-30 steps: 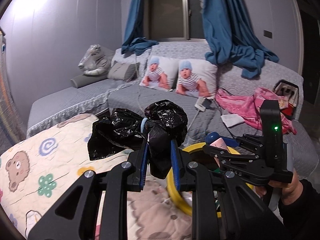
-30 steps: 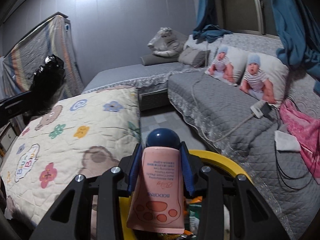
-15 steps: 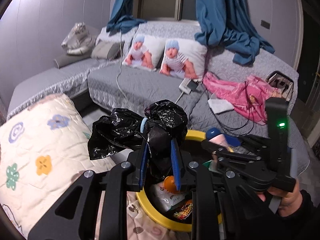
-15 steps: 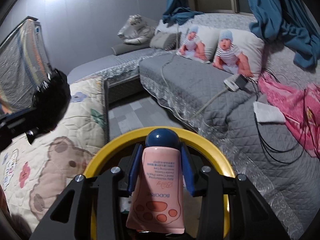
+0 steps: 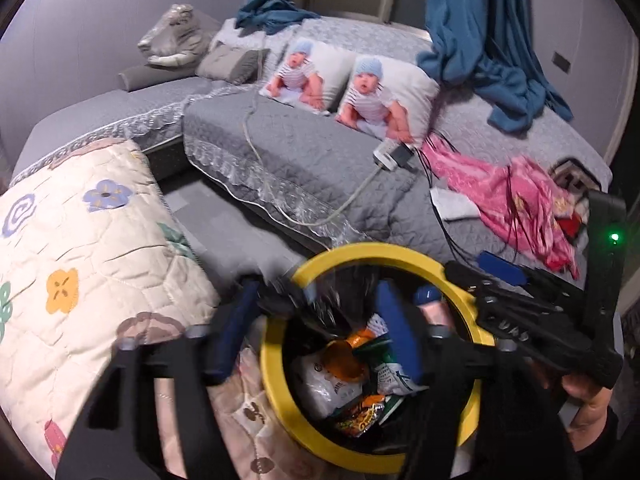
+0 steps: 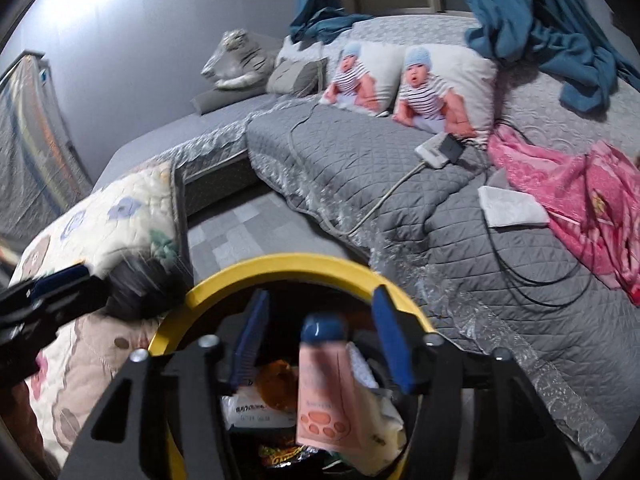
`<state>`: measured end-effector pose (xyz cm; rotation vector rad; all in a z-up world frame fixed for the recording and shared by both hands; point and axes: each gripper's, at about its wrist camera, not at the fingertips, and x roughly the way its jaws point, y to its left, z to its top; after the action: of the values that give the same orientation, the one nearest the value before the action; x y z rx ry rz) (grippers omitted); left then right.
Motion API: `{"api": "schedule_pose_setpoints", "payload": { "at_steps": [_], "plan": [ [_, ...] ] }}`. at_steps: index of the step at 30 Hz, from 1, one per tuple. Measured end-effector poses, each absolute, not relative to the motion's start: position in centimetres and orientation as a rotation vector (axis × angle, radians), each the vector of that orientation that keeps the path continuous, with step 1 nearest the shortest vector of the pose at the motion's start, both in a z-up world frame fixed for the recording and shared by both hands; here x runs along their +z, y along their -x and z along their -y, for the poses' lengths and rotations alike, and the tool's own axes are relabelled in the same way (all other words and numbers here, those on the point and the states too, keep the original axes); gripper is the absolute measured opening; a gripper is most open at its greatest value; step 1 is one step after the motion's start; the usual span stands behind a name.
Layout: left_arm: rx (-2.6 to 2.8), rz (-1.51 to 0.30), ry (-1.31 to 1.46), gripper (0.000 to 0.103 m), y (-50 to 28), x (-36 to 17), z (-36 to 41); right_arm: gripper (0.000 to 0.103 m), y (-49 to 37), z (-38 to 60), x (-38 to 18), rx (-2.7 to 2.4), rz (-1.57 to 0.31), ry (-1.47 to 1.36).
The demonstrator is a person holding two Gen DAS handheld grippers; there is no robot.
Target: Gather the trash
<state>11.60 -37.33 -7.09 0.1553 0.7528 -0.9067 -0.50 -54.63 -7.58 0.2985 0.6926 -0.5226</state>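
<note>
A yellow-rimmed trash bin (image 5: 372,251) stands below both grippers and holds several wrappers. My left gripper (image 5: 316,336) is open over the bin; a blurred black plastic bag (image 5: 320,308) is loose between its fingers at the rim. My right gripper (image 6: 320,348) is open above the bin (image 6: 280,264). The pink tube with a blue cap (image 6: 324,380) is free between its fingers, over the trash. The right gripper also shows in the left wrist view (image 5: 464,280), with the tube's cap (image 5: 426,294) below it.
A grey quilted sofa (image 5: 304,148) with two baby-print pillows (image 5: 384,96), a power strip (image 5: 394,154) and pink cloth (image 5: 516,196) lies behind the bin. A cream flower-print quilt (image 5: 80,264) lies to the left. Grey floor (image 6: 248,228) lies between them.
Both grippers have opened over the bin. The black bag has left the left gripper's grip and the pink tube has left the right gripper's grip; both are dropping toward the trash.
</note>
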Motion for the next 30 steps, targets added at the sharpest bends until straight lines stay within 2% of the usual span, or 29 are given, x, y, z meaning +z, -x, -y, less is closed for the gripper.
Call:
{"api": "schedule_pose_setpoints", "payload": {
  "at_steps": [2,3,7,14,30],
  "plan": [
    [-0.896,-0.756,-0.130,0.074,-11.9,-6.9,36.5,0.054,0.7,54.6,-7.2,-0.549,-0.688,-0.283],
    [-0.877,-0.749,-0.100,0.084,-12.2,-6.7,35.8,0.058,0.8,54.5,-7.0,-0.561,-0.687,-0.275],
    [-0.835,-0.696,-0.076,0.094,-12.2,-5.8,33.8,0.078,1.0,53.9,-6.7,-0.598,-0.675,-0.251],
    [-0.773,-0.660,-0.069,0.094,-12.5,-4.8,30.4,0.095,1.1,52.6,-6.8,-0.683,-0.640,-0.189],
    [-0.554,-0.529,-0.060,0.095,-10.1,-3.1,18.8,0.095,1.0,45.3,-6.1,-0.563,-0.554,-0.153]
  ]
}}
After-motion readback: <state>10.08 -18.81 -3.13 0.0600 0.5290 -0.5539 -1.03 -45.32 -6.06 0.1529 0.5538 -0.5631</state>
